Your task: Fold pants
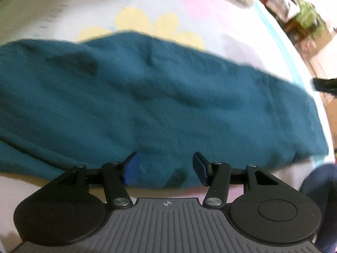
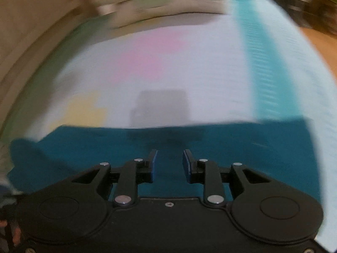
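Left gripper (image 1: 164, 168): hovering over the near edge of the teal pants (image 1: 147, 105), jaws standing apart, gripping nothing. Pants: lying flat, stretching left to right across the flower-print sheet (image 1: 189, 10). Right gripper (image 2: 167, 166): hanging above the pants (image 2: 252, 147) (view blurred), jaws standing apart, empty.
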A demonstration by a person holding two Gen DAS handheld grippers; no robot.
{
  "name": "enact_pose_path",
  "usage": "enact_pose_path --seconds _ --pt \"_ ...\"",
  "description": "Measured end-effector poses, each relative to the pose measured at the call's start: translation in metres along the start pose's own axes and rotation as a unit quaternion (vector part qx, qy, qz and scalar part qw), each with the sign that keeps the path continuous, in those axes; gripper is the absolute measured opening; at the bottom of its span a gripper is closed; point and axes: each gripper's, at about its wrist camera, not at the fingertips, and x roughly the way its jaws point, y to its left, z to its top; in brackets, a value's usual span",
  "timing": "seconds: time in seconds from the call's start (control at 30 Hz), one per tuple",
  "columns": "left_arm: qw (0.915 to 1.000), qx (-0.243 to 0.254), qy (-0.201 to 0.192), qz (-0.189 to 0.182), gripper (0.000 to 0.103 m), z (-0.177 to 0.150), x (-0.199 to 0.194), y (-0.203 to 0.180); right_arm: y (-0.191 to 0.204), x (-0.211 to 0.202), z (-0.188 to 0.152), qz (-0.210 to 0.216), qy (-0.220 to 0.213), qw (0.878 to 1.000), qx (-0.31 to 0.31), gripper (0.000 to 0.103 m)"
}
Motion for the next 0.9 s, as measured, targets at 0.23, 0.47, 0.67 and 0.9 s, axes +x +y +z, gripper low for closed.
enact_pose_path --seconds 0.23,0.47,0.67,0.9 --pt "0.9975 -0.049 -0.034 0.037 0.053 0.032 -0.002 0.043 0.104 0.093 0.015 0.078 -0.001 0.988 -0.13 0.038" --pt "0.9981 -0.016 -0.026 0.053 0.053 0.011 0.017 0.043 0.142 0.16 0.013 0.073 0.035 0.979 -0.189 0.038" --pt "0.9976 -0.025 -0.034 0.054 0.054 0.006 0.013 0.041 0.141 0.178 0.014 0.066 0.081 0.971 -0.216 0.026" --pt "0.998 -0.025 -0.035 0.046 0.054 0.003 0.015 0.041 0.143 0.182 0.016 -0.012 0.047 0.97 -0.239 0.004"
